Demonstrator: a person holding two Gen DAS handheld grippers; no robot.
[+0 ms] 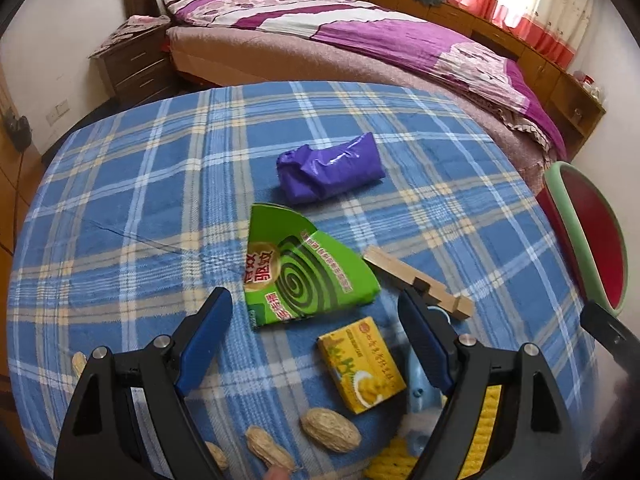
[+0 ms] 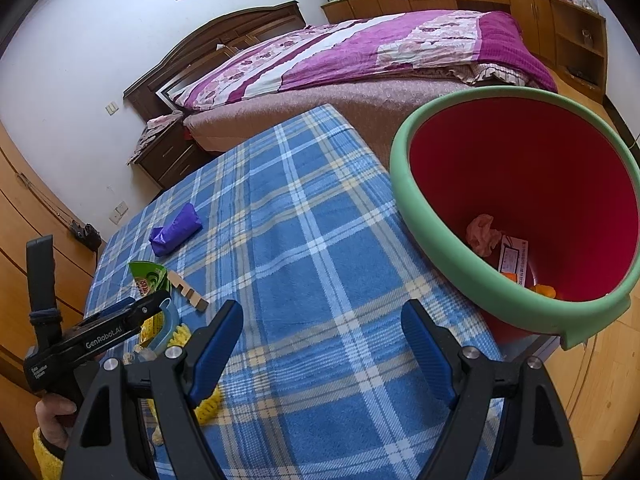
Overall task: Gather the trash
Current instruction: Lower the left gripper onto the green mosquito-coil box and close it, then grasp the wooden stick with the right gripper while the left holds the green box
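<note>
On the blue plaid cloth (image 1: 132, 208) lie a green mosquito-coil packet (image 1: 304, 268), a small yellow box (image 1: 362, 368), a crumpled purple bag (image 1: 330, 168), a notched wooden block (image 1: 420, 282) and several peanut shells (image 1: 330, 429). My left gripper (image 1: 316, 304) hovers open over the packet's near edge and the yellow box, pads apart from both. The right gripper (image 2: 322, 322) stands open above bare cloth, with nothing between its fingers. A red bin with a green rim (image 2: 436, 248) stands at the table's right edge, holding a pink wad (image 2: 482, 234) and paper scraps. The purple bag (image 2: 176, 234) also shows in the right wrist view.
A light blue plastic piece (image 1: 420, 392) and yellow knitted cloth (image 1: 390, 462) lie under the left gripper's right finger. A bed with a purple quilt (image 1: 360, 36) stands behind the table, a wooden nightstand (image 1: 132, 64) to its left. A hand in a yellow sleeve (image 2: 48, 444) holds the left gripper body (image 2: 96, 332).
</note>
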